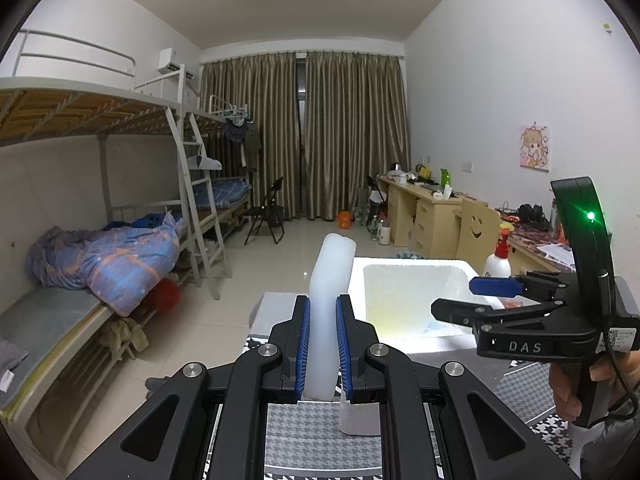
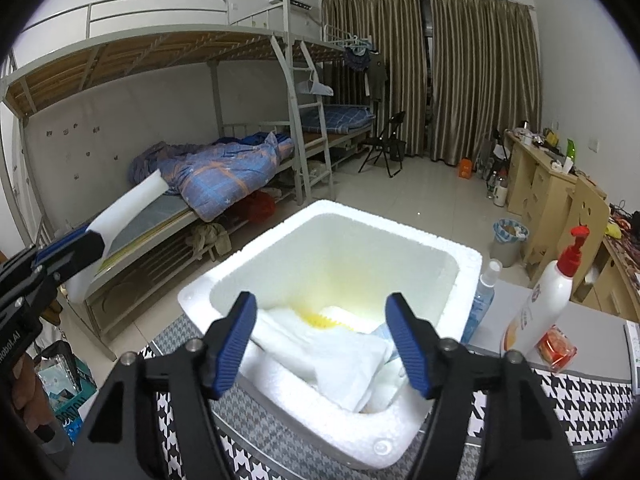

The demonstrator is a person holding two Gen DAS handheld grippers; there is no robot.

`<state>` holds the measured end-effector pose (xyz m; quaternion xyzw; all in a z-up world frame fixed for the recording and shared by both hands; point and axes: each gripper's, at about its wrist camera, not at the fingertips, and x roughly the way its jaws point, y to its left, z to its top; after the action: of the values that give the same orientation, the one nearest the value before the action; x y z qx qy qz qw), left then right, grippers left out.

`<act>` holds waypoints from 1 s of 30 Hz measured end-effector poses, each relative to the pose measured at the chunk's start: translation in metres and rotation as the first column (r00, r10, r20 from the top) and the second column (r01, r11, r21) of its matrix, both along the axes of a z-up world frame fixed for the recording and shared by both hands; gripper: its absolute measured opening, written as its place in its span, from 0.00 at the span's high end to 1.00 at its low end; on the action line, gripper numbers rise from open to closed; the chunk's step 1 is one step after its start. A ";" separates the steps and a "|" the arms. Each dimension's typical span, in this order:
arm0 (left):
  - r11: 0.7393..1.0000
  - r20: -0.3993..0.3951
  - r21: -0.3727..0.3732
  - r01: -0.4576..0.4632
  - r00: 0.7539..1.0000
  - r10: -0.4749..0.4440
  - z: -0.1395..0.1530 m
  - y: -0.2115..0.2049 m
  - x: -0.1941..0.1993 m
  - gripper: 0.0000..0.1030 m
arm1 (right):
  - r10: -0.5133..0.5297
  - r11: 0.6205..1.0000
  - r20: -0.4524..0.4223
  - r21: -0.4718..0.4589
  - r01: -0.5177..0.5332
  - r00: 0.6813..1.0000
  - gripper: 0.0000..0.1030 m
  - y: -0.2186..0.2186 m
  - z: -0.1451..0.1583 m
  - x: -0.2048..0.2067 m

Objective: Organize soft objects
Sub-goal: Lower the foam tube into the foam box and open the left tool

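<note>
A houndstooth-patterned tabletop stands in a dormitory room with metal bunk beds on one side, brown curtains at the far end and wooden desks along the other wall. On the tabletop sits an open white foam box; beside it stand a white pump bottle with a red top and a blue spray bottle. Your left gripper is clamped on a white foam strip, which rises upright from between the blue pads, raised just beside the box's near-left corner. Your right gripper hangs over the near rim of the box with its jaws spread wide and nothing pressed between them. Directly below and ahead of it, inside the box, lie soft white folded cloths and a white pad; the box floor shows a yellow stain. The strip is pale, smooth and translucent, with a rounded top.
</note>
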<state>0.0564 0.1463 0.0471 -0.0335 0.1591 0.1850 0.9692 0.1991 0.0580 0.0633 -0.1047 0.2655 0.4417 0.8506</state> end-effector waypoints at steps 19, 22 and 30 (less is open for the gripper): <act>1.000 0.005 0.000 0.024 1.000 -0.024 0.004 -0.003 0.007 0.86 | -0.025 0.999 0.060 0.021 0.024 0.998 0.07 -0.012 0.011 -0.007; 1.000 0.006 -0.001 0.030 1.000 -0.030 0.004 -0.004 0.009 0.86 | -0.031 0.999 0.069 0.022 0.030 0.997 0.06 -0.014 0.013 -0.008; 0.998 0.002 -0.008 0.054 0.999 -0.054 0.006 -0.008 0.018 0.86 | -0.063 0.997 0.088 0.047 0.059 0.994 0.06 -0.027 0.019 -0.008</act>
<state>0.0743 0.1381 0.0529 -0.0332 0.1599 0.1579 0.9739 0.1907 0.0306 0.0821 -0.0974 0.2205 0.4159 0.8769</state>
